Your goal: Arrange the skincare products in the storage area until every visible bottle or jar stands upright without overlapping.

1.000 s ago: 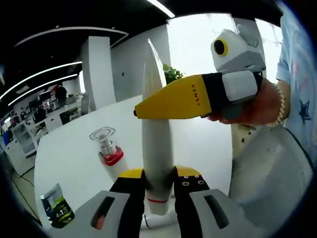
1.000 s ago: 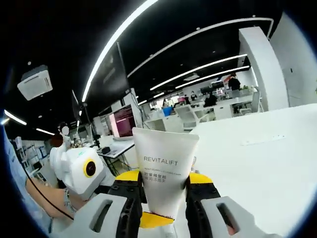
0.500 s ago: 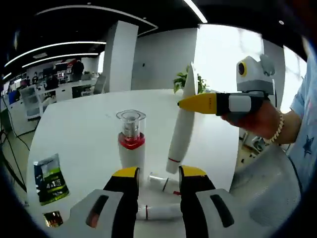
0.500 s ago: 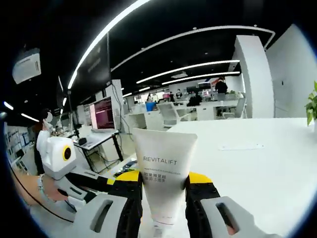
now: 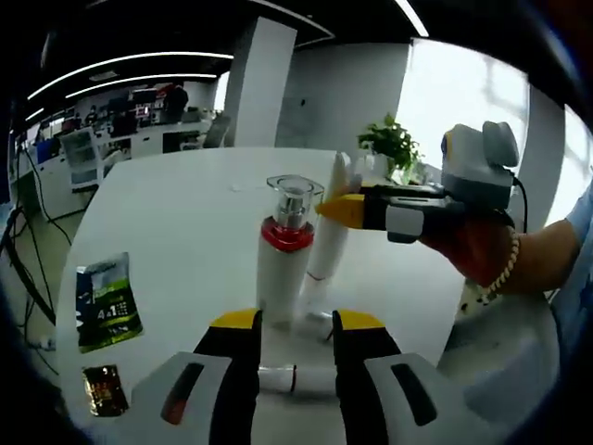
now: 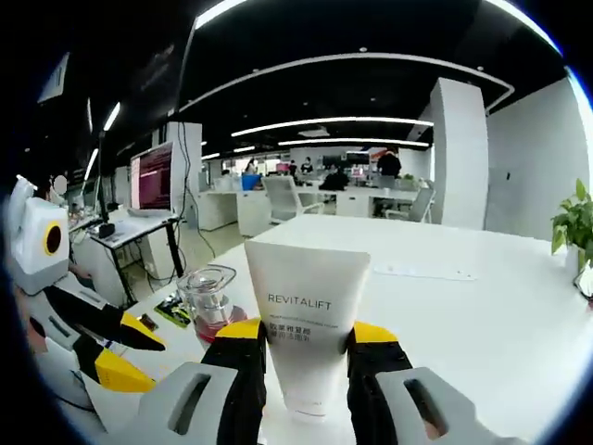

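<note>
**Right claw pinches the tube; left claw spread and bare**

The white table [image 5: 167, 222] carries everything. On it, in the left gripper view, a tall white bottle [image 5: 281, 269] with a red collar and clear cap stands upright, just ahead of the left gripper [image 5: 289, 326]. That gripper's yellow-tipped jaws are spread apart with nothing between them, touching no product.

Just behind and beside the bottle stands the white tube [image 5: 331, 227], cap end down and near upright. The right gripper [image 5: 326, 208] comes in from the right, held in a hand [image 5: 482, 255], and its yellow tips meet the tube high up. In the right gripper view the same right gripper [image 6: 306, 336] has its jaws pressed against both sides of the tube [image 6: 306, 324], marked REVITALIFT, which rises between them. The clear-capped bottle [image 6: 209, 298] sits just to its left, and the left gripper [image 6: 125, 352] shows farther left.

Two small white tubes [image 5: 296, 378] lie flat on the table between and just beyond the left jaws, one nearer the bottle's base. A green sachet [image 5: 107, 301] and a smaller dark packet [image 5: 105, 389] lie flat well off to the left.
</note>
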The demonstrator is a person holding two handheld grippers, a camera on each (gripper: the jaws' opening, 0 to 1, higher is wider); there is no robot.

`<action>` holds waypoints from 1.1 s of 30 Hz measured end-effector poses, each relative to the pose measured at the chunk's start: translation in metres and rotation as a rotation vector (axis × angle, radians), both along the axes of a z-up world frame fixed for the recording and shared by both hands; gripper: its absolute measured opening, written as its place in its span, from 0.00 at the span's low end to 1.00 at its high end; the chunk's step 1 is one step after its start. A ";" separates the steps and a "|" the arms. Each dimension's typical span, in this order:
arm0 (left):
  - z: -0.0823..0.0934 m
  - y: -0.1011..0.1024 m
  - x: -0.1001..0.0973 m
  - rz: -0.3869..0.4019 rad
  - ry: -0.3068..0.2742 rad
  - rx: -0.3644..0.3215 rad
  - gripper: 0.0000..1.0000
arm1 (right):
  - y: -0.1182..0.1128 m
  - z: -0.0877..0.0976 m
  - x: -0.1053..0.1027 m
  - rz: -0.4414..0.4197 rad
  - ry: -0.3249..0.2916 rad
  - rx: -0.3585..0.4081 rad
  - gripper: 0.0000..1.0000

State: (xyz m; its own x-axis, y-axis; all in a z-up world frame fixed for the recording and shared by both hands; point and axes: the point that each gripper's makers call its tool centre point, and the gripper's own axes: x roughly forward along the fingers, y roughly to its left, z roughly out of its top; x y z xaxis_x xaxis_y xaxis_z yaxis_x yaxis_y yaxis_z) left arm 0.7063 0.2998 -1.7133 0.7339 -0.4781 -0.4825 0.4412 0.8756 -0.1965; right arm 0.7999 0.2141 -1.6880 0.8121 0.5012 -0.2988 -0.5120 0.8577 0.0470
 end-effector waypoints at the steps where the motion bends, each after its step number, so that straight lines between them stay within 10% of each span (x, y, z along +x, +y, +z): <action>1: 0.000 0.000 0.000 0.005 0.002 -0.007 0.26 | 0.000 -0.002 -0.001 -0.003 0.005 0.000 0.29; 12: -0.002 -0.001 0.001 0.008 0.015 -0.021 0.26 | 0.005 -0.001 -0.007 0.029 -0.060 -0.013 0.33; 24: -0.004 0.001 0.000 0.012 0.028 -0.013 0.25 | -0.011 -0.074 -0.028 0.066 0.167 -0.162 0.24; 30: -0.004 0.004 0.000 0.022 0.030 -0.016 0.25 | -0.011 -0.077 -0.026 0.090 0.119 -0.247 0.02; 33: -0.004 0.004 0.000 0.023 0.031 -0.017 0.25 | -0.011 -0.078 -0.025 0.096 0.125 -0.241 0.10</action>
